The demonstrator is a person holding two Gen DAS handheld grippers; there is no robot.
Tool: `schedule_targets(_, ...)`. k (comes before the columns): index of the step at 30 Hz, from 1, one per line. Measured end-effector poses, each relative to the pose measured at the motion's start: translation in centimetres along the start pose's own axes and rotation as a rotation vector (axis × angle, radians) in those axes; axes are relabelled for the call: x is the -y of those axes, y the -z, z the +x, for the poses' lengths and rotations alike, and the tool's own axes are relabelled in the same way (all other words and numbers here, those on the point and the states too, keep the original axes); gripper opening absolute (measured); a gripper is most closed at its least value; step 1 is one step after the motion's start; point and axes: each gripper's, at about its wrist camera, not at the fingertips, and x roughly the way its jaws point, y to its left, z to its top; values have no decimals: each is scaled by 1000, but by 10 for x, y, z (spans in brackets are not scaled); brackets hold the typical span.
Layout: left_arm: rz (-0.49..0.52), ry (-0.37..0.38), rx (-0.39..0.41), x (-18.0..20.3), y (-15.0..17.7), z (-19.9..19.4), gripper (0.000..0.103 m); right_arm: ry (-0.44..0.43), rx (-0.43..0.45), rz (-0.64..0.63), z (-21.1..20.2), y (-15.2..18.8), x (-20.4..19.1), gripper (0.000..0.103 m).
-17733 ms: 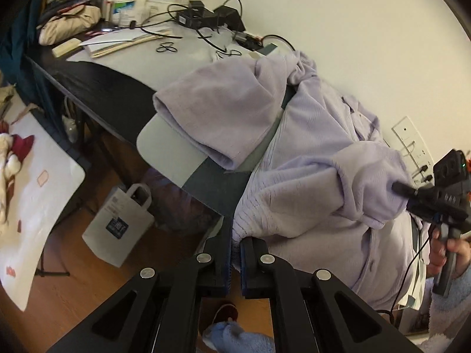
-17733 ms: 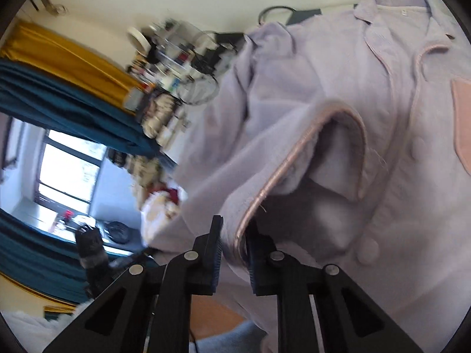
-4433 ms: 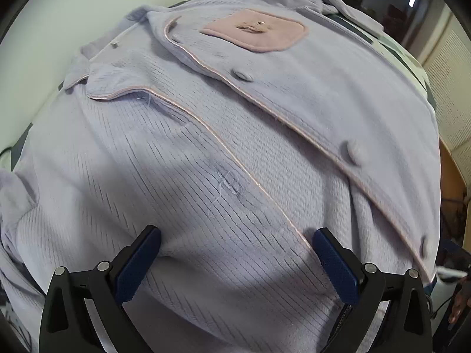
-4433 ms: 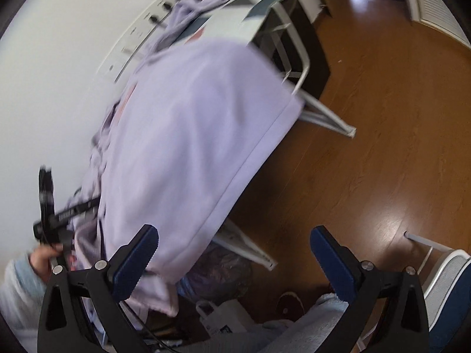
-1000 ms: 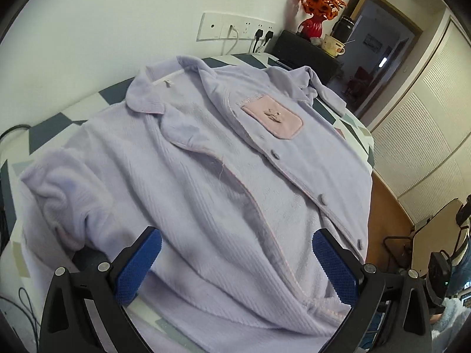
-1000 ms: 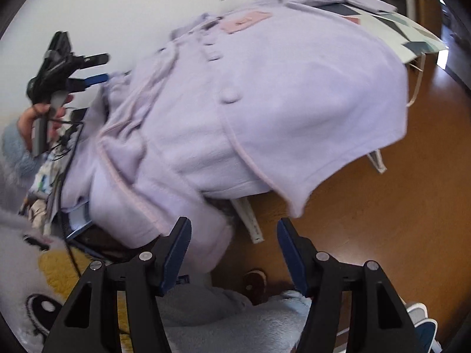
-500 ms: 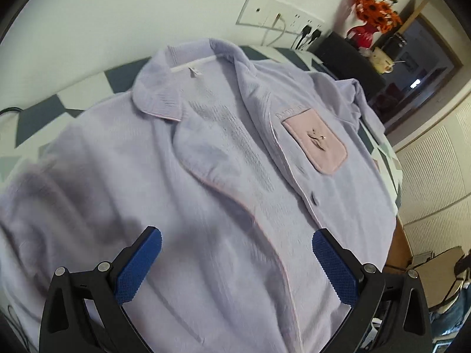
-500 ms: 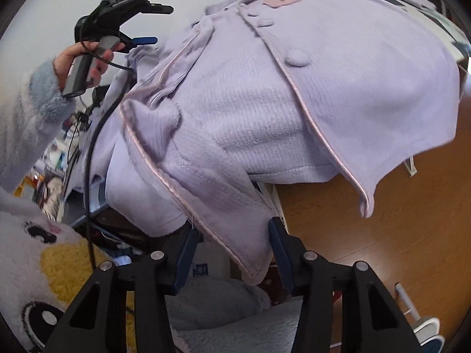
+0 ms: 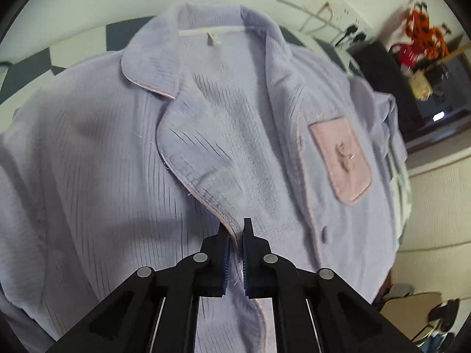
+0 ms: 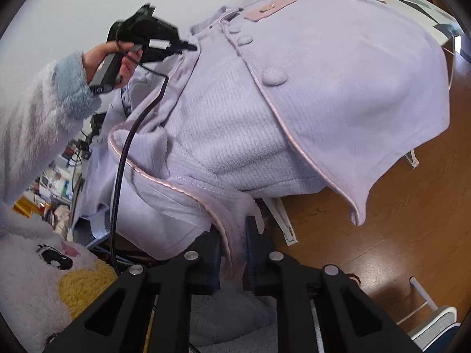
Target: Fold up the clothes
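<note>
Half a second back, left hand-held gripper (image 9: 235, 235) spread wide above the chest of the pyjama top (image 9: 97, 182); now clamped on the pink-piped front edge (image 9: 206, 197) just below the lapel, fabric pinched between the pads. Seen closer than a moment ago, the collar (image 9: 153, 67) with its white neck label (image 9: 210, 33) higher up, the pink pocket (image 9: 341, 161) off to the right. From the right wrist view, same left hand-held gripper (image 10: 188, 47) held in a hand (image 10: 114, 61) with a fluffy blue-and-white sleeve (image 10: 44, 111), tips pressed onto the top near the button line; black cable (image 10: 120, 158) hanging down from it across the fabric.

Right hand-held gripper (image 10: 232, 235), wider a second ago with the hem only between its fingers, now closing and tight on the piped lower hem (image 10: 176, 186), a fold of fabric squeezed between the pads. Top spread front-up over the bench (image 10: 435, 6), buttons (image 10: 273, 75) showing, right-hand flap draped over the bench edge above the wooden floor (image 10: 397, 220). White bench leg (image 10: 279, 220) visible under the hanging cloth.

Against the wall beyond the top, a socket plate (image 9: 321, 8); farther right, orange flowers (image 9: 424, 38), blurred, above a dark cabinet (image 9: 379, 67). Pocket lying flat, contents not to be told. At lower left of the right wrist view, a plush toy (image 10: 44, 276) with a yellow patch and a stitched eye.
</note>
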Motion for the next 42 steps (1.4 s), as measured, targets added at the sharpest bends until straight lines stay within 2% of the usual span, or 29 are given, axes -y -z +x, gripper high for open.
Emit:
schedule_targets(3,9,14,65,4,2,-30,6,-33,34,34,-14,1,5,12)
schedule_targets(8,51,49,197,29,-13,-72,6,-74,80,113,-41,10,19,11)
schedule_targets(10,57,58,201,40,-20,-70,6,-80,103,154,-49,13,26,11)
schedule_targets(15,67,35,193,58,-29,-47,6,-106,149,254,-42,6,33,11)
schedule_targets(17,45,47,192,62,-36,-39,6,-106,159,266,-43,3,35,11)
schedule_targets(23,79,43,189,86,-53,-17,6,-105,176,315,-51,3,45,11)
schedule_targets(27,118,13,177,102,-62,10,6,-57,159,343,-47,-4,57,11)
schedule_targets(31,148,-66,113,105,-65,52,7,40,77,382,-25,-11,81,15)
schedule_targets(32,158,-89,93,105,-65,63,9,80,61,402,-19,-10,89,20)
schedule_targets(33,168,-112,73,106,-65,73,13,125,55,430,-15,-9,96,34)
schedule_targets(35,196,-128,56,109,-64,82,21,220,50,485,-11,-4,111,39)
schedule_targets(36,217,-124,48,113,-64,82,30,245,48,505,-11,-2,116,40)
schedule_targets(37,238,-118,38,117,-64,81,38,251,50,527,-13,1,119,40)
schedule_targets(38,258,-104,18,121,-64,79,53,250,61,540,-17,2,120,40)
schedule_targets(39,283,-86,3,126,-63,74,63,251,82,549,-24,3,119,42)
schedule_targets(40,309,-66,-10,131,-62,68,67,253,110,557,-31,3,118,45)
schedule_targets(41,333,-44,-15,135,-59,60,75,249,150,568,-40,2,116,54)
schedule_targets(42,359,-27,-17,139,-57,51,78,236,207,587,-51,-1,115,62)
